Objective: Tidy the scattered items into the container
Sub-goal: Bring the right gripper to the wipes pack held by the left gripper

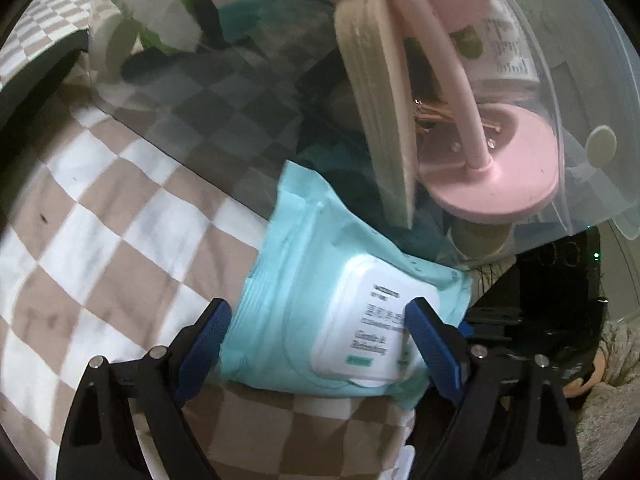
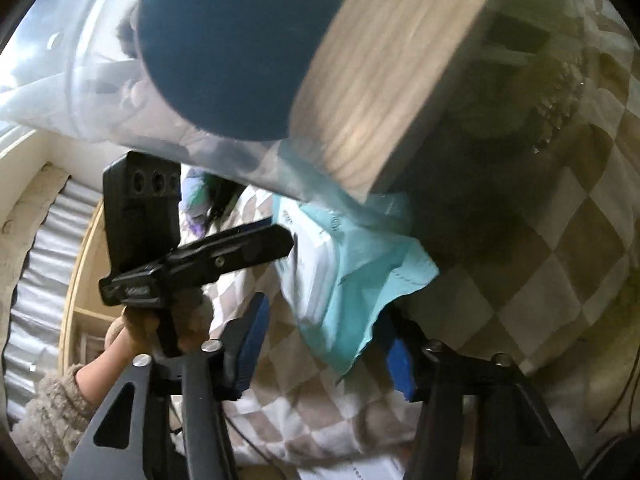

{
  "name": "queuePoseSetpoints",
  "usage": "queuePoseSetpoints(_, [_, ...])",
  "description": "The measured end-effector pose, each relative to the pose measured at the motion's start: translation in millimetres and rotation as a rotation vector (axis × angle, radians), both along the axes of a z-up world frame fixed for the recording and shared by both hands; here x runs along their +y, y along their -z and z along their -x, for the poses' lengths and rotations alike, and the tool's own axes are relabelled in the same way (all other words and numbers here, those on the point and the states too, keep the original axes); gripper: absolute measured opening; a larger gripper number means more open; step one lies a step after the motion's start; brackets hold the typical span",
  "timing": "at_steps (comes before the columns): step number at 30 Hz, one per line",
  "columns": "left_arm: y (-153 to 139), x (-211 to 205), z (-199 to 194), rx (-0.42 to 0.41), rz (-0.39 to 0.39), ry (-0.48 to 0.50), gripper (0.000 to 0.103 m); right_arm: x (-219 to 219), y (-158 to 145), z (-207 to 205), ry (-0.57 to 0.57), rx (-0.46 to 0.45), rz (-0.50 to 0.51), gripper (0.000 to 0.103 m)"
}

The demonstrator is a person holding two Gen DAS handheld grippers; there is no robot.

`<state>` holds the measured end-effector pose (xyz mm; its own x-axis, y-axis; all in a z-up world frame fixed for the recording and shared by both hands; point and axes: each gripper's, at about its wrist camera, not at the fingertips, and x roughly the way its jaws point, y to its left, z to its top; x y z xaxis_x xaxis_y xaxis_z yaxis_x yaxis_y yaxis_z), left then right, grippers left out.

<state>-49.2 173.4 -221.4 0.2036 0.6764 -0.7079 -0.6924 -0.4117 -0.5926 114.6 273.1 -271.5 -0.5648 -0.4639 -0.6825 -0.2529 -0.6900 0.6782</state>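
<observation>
Left gripper: your left gripper sits at the bottom of the left wrist view, its blue pads set on either side of the wipes pack. The pads look to be against the pack's sides, though the blur keeps you from being sure they press it.
Wipes pack: the pale blue wipes pack lies on the checkered cloth in the lower middle of the left view, white flap label up, its far end reaching under the container's near edge.
Container: the clear plastic container fills the upper half of the left view, tipped toward you.
Pink stand: a pink stand with a round base and thin stem sits inside it at upper right.
Comb: a cream comb stands beside the stand, just to the left.
Right gripper: your right gripper is at the bottom of the right view, jaws partly apart, a corner of the pack lying between the blue pads; you cannot tell whether they touch it.
Other hand: at lower left of the right view, your left hand in a fuzzy beige sleeve grips the other tool's handle.
Block: a wood-grained block and a dark blue round object fill the top of the right view, blurred.
</observation>
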Motion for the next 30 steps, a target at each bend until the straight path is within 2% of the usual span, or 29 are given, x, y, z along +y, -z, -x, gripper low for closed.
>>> queuePoseSetpoints(1, [-0.7, -1.0, -3.4, -0.005, -0.001, 0.000, 0.088, 1.7, 1.7, 0.0, 0.008, -0.016, -0.021, 0.037])
queuePoseSetpoints(5, [-6.3, -10.9, -11.4, -0.045, -0.016, -0.046, 0.078, 5.4, 1.3, -0.7, 0.005, -0.010, -0.025, 0.037])
queuePoseSetpoints(7, [-9.2, -15.8, -15.7, -0.063, -0.020, -0.070, 0.077, 4.6, -2.3, -0.9, -0.008, 0.000, -0.048, 0.035])
queuePoseSetpoints(11, [-12.8, -22.0, -32.7, -0.033, 0.015, -0.083, 0.076, 4.6, -7.6, -2.5, -0.032, 0.011, -0.070, 0.034])
queuePoseSetpoints(15, [-15.4, -27.9, -41.1, -0.029, 0.027, -0.074, 0.075, 9.6, -10.4, -7.2, -0.039, 0.012, -0.045, 0.032])
queuePoseSetpoints(18, [-15.0, -29.6, -39.8, 0.008, 0.057, -0.080, 0.083, 21.8, -8.2, -13.5, -0.008, -0.004, 0.000, 0.032])
queuePoseSetpoints(22, [-7.0, -27.7, -36.3, -0.060, 0.033, -0.075, 0.090, 30.9, -2.5, -15.0, 0.017, -0.017, 0.031, 0.032])
queuePoseSetpoints(24, [-5.8, -23.7, -40.0, -0.058, 0.031, -0.052, 0.090, 34.5, -0.4, -14.4, 0.023, -0.012, 0.050, 0.032])
queuePoseSetpoints(28, [-3.2, -24.2, -45.9, -0.126, 0.002, -0.052, 0.090, 49.5, 14.7, -12.5, 0.069, -0.021, 0.160, 0.032])
queuePoseSetpoints(30, [-4.2, -27.8, -53.1, -0.134, -0.008, -0.069, 0.090, 53.1, 16.0, -11.6, 0.069, -0.014, 0.161, 0.032])
